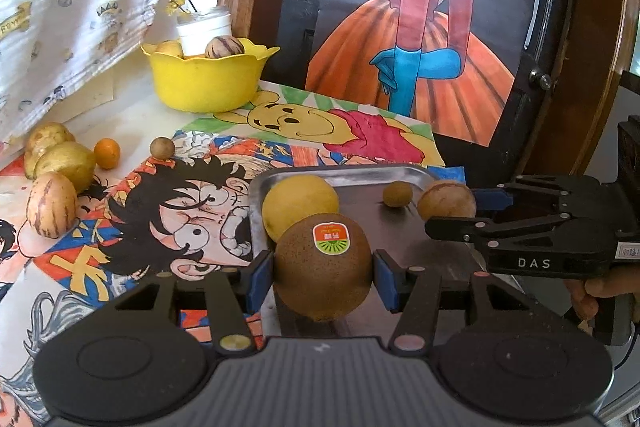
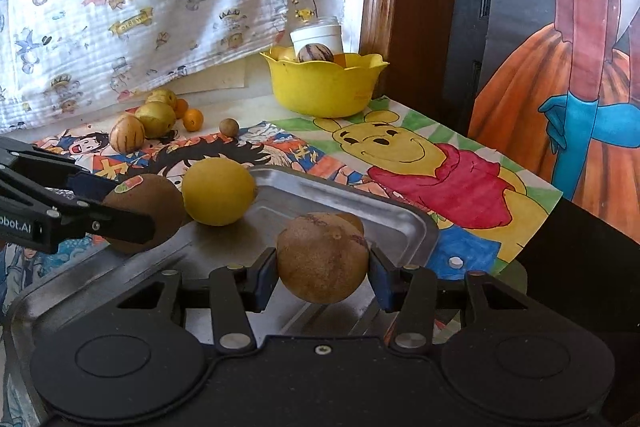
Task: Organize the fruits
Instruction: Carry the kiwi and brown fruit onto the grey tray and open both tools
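Left gripper point(image 1: 323, 269) pinching a kiwi point(image 1: 323, 265), blue pads point(image 1: 262, 277) pressed against both flanks, over the near left part of a metal tray point(image 1: 352, 175). Right gripper point(image 2: 322, 269) clamped the same way on a round brown fruit point(image 2: 322, 257), over the tray's right side.

Kiwi: brown, fuzzy, egg-shaped, with an orange and green sticker on top. Brown fruit: dull tan skin, faint reddish scuffs, small scar near the top.

Just behind the kiwi, touching it in the left wrist view, a smooth yellow fruit point(image 1: 300, 205) on the tray. Farther right on the tray, a small brown ball point(image 1: 397, 193).

Far left, off the tray on cartoon drawings point(image 1: 168, 211): a striped pale melon point(image 1: 51, 205), two greenish-yellow fruits, a small orange point(image 1: 107, 153), a small brown ball point(image 1: 162, 148). At the far end, a yellow bowl point(image 1: 208, 79) holding more fruit and a white cup point(image 1: 205, 29).

Underside of both held fruits hidden by the gripper bodies; contact with the tray unclear. Small ball mostly hidden behind the brown fruit in the right wrist view. Bowl contents only partly visible.
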Demonstrator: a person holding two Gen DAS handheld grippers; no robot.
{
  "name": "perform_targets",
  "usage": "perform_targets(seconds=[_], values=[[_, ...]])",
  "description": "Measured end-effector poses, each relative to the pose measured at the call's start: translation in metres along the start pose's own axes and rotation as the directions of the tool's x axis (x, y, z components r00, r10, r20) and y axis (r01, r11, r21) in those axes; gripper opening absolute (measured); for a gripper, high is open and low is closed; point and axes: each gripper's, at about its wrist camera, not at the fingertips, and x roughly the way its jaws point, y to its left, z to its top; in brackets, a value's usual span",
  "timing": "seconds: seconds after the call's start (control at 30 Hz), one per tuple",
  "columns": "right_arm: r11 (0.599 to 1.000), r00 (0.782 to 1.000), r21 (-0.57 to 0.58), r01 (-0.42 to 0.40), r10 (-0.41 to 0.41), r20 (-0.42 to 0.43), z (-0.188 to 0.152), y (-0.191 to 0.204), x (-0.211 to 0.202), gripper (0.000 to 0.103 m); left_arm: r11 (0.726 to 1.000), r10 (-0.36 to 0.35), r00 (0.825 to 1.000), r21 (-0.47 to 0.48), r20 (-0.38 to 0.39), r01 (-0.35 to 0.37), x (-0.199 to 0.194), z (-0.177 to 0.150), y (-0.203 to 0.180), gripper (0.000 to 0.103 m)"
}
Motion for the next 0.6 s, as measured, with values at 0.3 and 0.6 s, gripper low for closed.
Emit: perform_targets(seconds=[0.3,0.6], values=[[1.0,1.0,-0.004,0.019,-0.019,-0.016,-0.002,0.003,0.011,0.05,1.0,0.013,1.0,0.021,-0.014,-0.013,0.007,-0.003,-0.003,0.057],[1.0,1.0,-0.001,0.021,-0.021,-0.019,-0.004,0.003,0.013,0.051,1.0,0.002,0.999,0.011,-0.034,-0.002,0.012,-0.006,0.001,0.058]])
